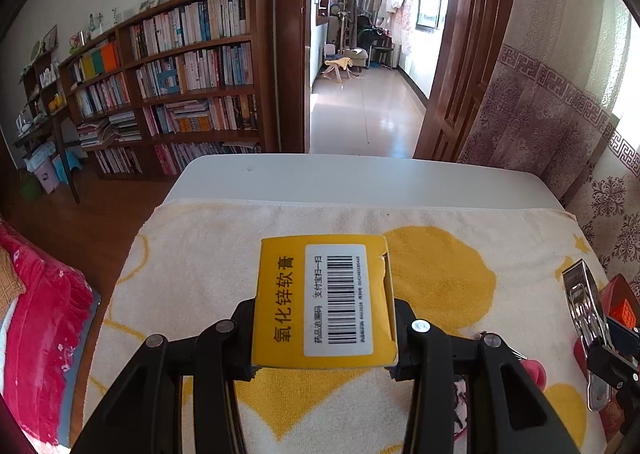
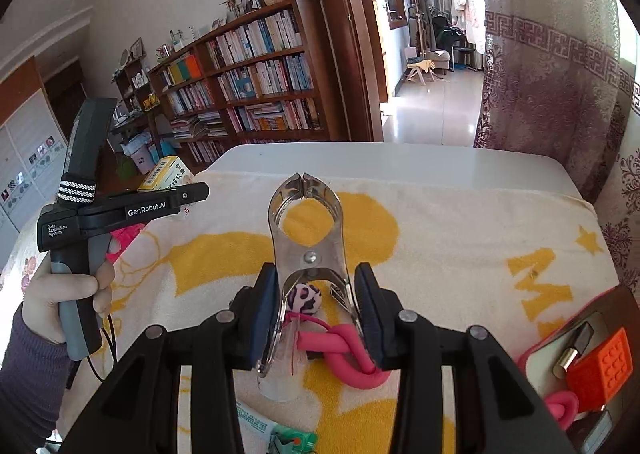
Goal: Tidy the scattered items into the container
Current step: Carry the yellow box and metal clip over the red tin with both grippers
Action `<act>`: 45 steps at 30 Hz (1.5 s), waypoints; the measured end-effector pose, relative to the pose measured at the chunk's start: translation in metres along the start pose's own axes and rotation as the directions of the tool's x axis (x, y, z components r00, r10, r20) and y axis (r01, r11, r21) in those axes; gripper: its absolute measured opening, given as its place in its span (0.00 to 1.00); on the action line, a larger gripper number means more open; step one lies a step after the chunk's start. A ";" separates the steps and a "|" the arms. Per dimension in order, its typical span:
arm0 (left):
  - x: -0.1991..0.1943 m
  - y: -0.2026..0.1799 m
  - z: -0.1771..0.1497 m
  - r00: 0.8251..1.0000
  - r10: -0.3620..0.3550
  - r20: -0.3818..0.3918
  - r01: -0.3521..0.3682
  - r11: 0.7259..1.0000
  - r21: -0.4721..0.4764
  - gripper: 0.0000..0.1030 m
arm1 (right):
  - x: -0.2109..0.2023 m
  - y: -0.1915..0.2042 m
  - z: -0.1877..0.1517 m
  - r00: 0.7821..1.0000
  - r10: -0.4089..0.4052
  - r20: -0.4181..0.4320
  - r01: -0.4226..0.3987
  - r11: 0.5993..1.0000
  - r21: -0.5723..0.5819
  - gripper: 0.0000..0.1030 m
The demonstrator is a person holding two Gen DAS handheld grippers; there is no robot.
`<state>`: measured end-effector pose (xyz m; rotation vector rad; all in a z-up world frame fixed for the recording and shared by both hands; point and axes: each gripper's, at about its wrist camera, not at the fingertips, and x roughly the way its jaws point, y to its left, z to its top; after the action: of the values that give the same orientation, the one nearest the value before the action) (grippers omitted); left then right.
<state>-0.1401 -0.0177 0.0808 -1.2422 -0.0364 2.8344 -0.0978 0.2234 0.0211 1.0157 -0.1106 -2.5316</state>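
Left gripper (image 1: 324, 338): its fingers are closed on the yellow ointment box (image 1: 324, 302), pressing its two narrow sides near the box's lower end; the box is carried clear above the towel (image 1: 200, 266).
Box axis: its long side runs straight out ahead of the fingers, barcode face up, with an opened end flap on its right edge.
Right gripper (image 2: 316, 314): its fingers pinch the handles of the metal clamp (image 2: 306, 238), one pad on each handle; the clamp's toothed tips look all but together, so the squeeze seems light.
Clamp axis: it points forward along the fingers, pivot just beyond the fingertips, and is held above the towel.
Container (image 2: 560, 338): a pink-rimmed tray at the near right edge of the desk (image 2: 400, 162); it already holds an orange cube (image 2: 600, 370) and a small metal-capped piece.
Deciding relation: the tray lies to the right of and below the right gripper, close by; from the left gripper it is far over to the right, beyond the clamp.
Nearer hand: the right, I judge, so the clamp should go in first.
Left on the towel: a pink foam twist (image 2: 344, 350) with a leopard-print ball (image 2: 305, 299) below the clamp, and a small green item (image 2: 292, 442) at the near edge.
Risk: the two grippers crowd each other over the tray.
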 end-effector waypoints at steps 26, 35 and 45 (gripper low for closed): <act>-0.055 -0.078 -0.064 0.987 -0.160 0.002 0.160 0.985 0.063 0.44 | 0.011 -0.037 -0.078 0.987 -0.030 -0.159 0.052 0.989 0.138 0.72; -0.055 -0.065 -0.077 0.984 -0.179 -0.010 0.179 0.984 0.023 0.44 | 0.014 -0.044 -0.089 0.990 0.021 -0.141 0.010 0.977 0.214 0.41; -0.069 -0.087 -0.080 0.980 -0.197 -0.007 0.197 0.979 0.059 0.44 | -0.053 -0.040 -0.088 0.999 0.021 0.028 -0.027 0.972 0.233 0.38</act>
<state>-0.0311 0.0657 0.0807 -1.1588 -0.0702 2.6453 -0.0174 0.2874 -0.0178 1.0608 -0.4343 -2.5526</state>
